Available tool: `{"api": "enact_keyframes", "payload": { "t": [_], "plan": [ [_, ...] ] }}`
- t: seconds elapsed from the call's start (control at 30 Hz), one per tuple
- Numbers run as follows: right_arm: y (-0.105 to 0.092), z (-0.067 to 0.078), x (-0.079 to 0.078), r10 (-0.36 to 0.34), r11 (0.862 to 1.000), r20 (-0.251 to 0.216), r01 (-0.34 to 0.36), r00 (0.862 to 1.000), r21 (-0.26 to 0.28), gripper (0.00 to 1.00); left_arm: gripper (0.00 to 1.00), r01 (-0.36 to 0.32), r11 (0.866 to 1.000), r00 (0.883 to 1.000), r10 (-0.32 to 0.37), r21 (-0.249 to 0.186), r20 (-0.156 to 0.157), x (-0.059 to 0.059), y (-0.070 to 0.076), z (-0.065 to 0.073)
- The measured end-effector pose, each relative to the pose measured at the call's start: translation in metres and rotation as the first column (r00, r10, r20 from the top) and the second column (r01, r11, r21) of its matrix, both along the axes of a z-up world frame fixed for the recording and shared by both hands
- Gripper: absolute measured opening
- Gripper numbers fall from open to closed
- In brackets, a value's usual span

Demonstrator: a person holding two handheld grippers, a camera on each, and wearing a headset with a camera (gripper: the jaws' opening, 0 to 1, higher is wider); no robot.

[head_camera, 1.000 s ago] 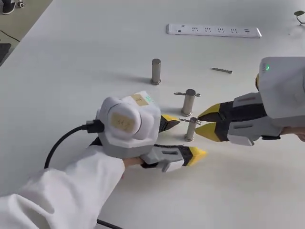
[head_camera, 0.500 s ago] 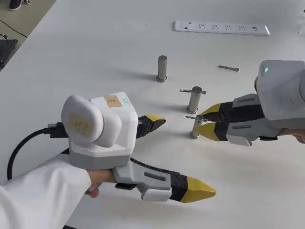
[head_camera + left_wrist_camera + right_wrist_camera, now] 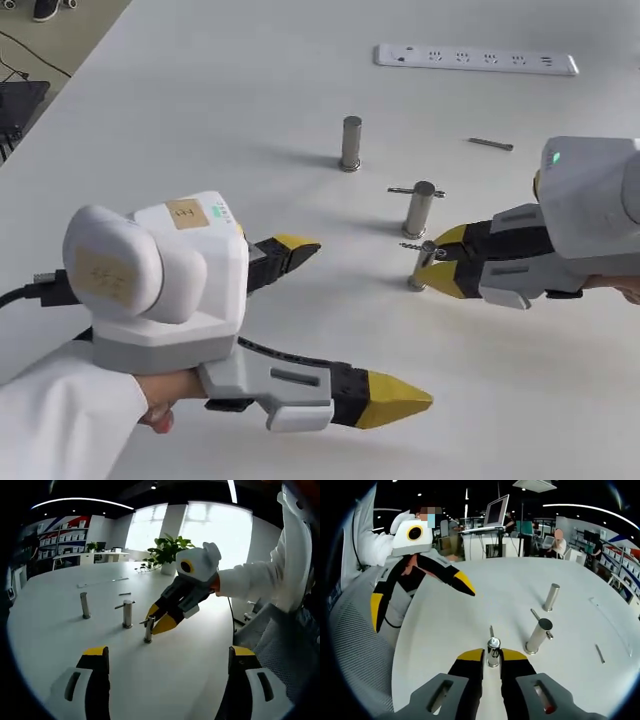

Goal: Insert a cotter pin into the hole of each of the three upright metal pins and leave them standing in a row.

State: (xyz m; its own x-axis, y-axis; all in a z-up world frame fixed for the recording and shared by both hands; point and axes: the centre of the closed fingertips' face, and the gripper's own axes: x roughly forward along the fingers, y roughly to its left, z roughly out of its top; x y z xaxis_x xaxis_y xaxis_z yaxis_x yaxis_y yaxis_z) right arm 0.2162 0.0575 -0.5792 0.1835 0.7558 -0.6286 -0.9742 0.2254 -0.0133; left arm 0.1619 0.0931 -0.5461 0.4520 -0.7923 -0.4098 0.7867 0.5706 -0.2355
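On the white counter the left tongs are held spread wide, apart from three upright grey steel pins, and the right tongs are pinched on the thin cotter pin lodged in the nearest.

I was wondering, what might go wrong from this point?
The right gripper has its jaws close around the nearest pin; drawing back off-line may topple it into the middle pin beside it. The far pin has no cotter pin yet, and the loose cotter pin lies flat, so it may slip when picked up.
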Motion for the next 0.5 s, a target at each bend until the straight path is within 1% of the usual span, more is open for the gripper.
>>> {"api": "enact_keyframes", "payload": {
  "t": [0.1, 0.2, 0.3, 0.4, 0.5],
  "plan": [
    [0.0, -0.0015, 0.0009, -0.001, 1.0, 0.001, 0.001, 1.0, 0.002, 0.07, 0.99, -0.005, 1.0, 1.0, 0.005, 0.004, 0.0, 0.0001, 0.0017, -0.0002],
    [-0.0003, -0.0031, 0.001, -0.001, 1.0, -0.002, 0.001, 1.0, 0.004, 0.05, 0.99, -0.011, 1.0, 1.0, 0.011, -0.008, 0.0, 0.0006, 0.0015, 0.0024],
    [-0.0017, -0.0044, 0.0007, -0.003, 1.0, -0.025, 0.003, 1.0, 0.007, 0.05, 0.99, -0.013, 1.0, 1.0, 0.013, -0.003, 0.0, 0.0014, 0.0019, 0.0022],
    [-0.0034, -0.0041, 0.0008, 0.005, 1.0, -0.017, -0.005, 1.0, 0.017, 0.04, 0.99, -0.016, 1.0, 1.0, 0.016, 0.001, -0.003, 0.0019, 0.0022, 0.0019],
    [-0.0064, 0.0003, 0.0049, 0.013, 0.999, 0.01, -0.013, 1.0, 0.038, 0.04, 0.99, -0.02, 1.0, 1.0, 0.02, 0.002, -0.003, 0.0023, 0.0025, 0.0025]
  ]
}}
